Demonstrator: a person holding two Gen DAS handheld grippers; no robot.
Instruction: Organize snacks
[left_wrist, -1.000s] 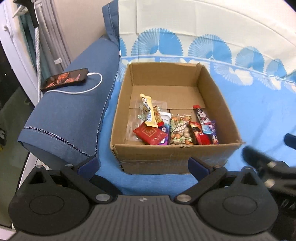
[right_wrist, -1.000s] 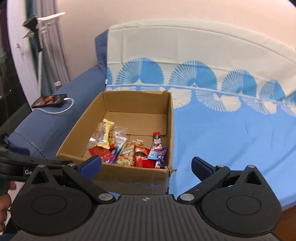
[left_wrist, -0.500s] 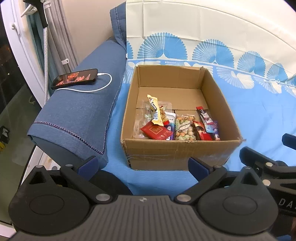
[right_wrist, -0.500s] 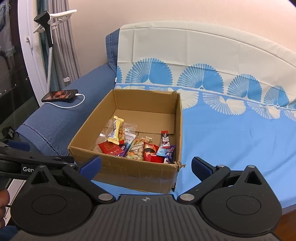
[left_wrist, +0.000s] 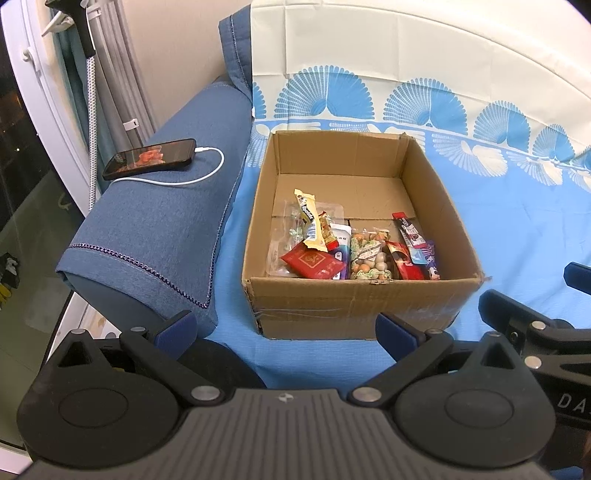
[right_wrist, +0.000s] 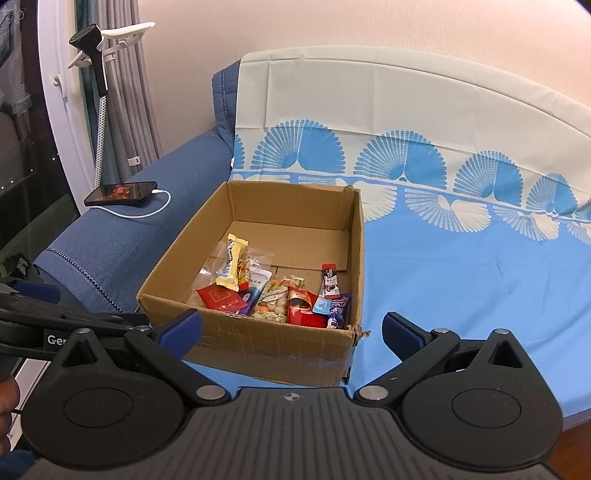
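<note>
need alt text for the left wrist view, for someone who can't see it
An open cardboard box on a blue patterned sofa cover holds wrapped snacks piled at its near end. The open, empty left tongs frame it, and a charging phone lies on the armrest.

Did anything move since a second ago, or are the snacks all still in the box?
Only the grippers moved. Both the left gripper and the right gripper backed away from the cardboard box and rose a little, so it looks smaller and more of the sofa shows. Neither took hold of anything; both are open. The snacks lie in the same pile at the box's near end, and the phone rests on the armrest as before.
</note>
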